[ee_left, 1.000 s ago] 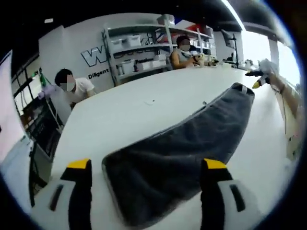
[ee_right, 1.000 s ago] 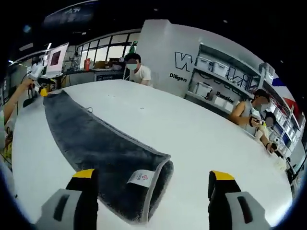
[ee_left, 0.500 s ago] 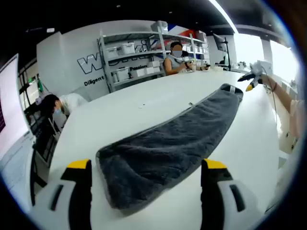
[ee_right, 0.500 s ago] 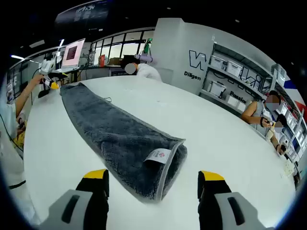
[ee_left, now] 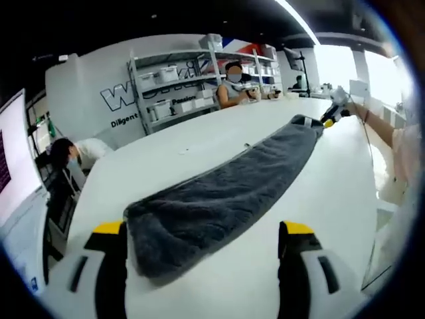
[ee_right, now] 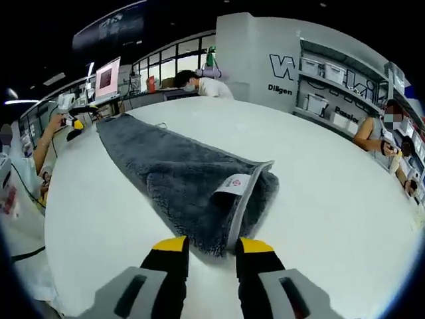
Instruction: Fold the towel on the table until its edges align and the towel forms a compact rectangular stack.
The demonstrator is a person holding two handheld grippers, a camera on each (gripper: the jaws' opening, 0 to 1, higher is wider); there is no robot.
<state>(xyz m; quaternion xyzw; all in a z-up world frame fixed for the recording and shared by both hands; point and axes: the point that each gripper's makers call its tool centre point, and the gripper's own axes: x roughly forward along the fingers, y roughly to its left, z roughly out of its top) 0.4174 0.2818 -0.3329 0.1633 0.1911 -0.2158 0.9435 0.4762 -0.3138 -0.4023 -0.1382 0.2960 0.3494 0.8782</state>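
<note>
A broad white surface (ee_left: 199, 143) carries everything here, and a long dark grey towel (ee_left: 219, 199) lies stretched across it in a folded strip, its plush pile up and a paler hem running along one long side. In the left gripper view the near end of the towel sits on the surface between the two yellow-tipped jaws of the left gripper (ee_left: 202, 232), which stand wide apart with nothing between them, and the far end reaches the right gripper (ee_left: 330, 116), seen small at the upper right with a person's arm behind it. In the right gripper view the towel (ee_right: 179, 176) runs from just ahead of the jaws to the far left, where the left gripper (ee_right: 73, 124) shows beside a person's hand. The right gripper (ee_right: 212, 247) has its jaws drawn narrow, close together right at the towel's near folded end (whether they actually pinch the cloth I cannot tell, since the edge lies just ahead of the tips). A white label with a red mark (ee_right: 234, 184) lies on that near end, beside the pale hem. Behind the surface stands a wall with shelving (ee_left: 186, 80) holding white bins, and people sit along the far side.
</note>
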